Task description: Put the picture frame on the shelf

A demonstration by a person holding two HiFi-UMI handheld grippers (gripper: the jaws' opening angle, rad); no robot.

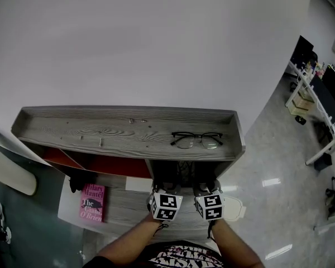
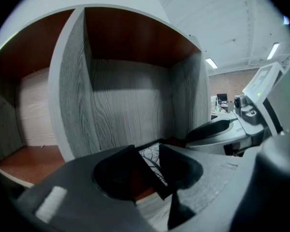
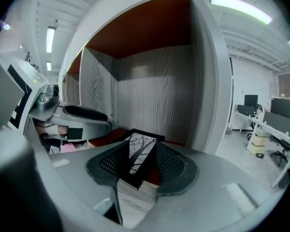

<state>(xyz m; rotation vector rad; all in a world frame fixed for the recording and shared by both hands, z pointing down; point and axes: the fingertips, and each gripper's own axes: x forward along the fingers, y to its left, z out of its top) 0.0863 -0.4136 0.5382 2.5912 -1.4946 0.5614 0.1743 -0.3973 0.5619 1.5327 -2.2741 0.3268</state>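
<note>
**Both grippers clamping the frame at the shelf**

The left gripper and right gripper are each pinching the tilted picture frame at the shelf's right compartment. In the head view, the shelf top is hiding most of the frame.

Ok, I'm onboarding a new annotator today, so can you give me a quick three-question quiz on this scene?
1. True or false: the glasses lie on top of the shelf.
2. What does the right gripper hold? A a mug, B the picture frame, C nothing.
3. Fill in: the book has a ____ cover.
Key: 1 true; 2 B; 3 pink.
</note>
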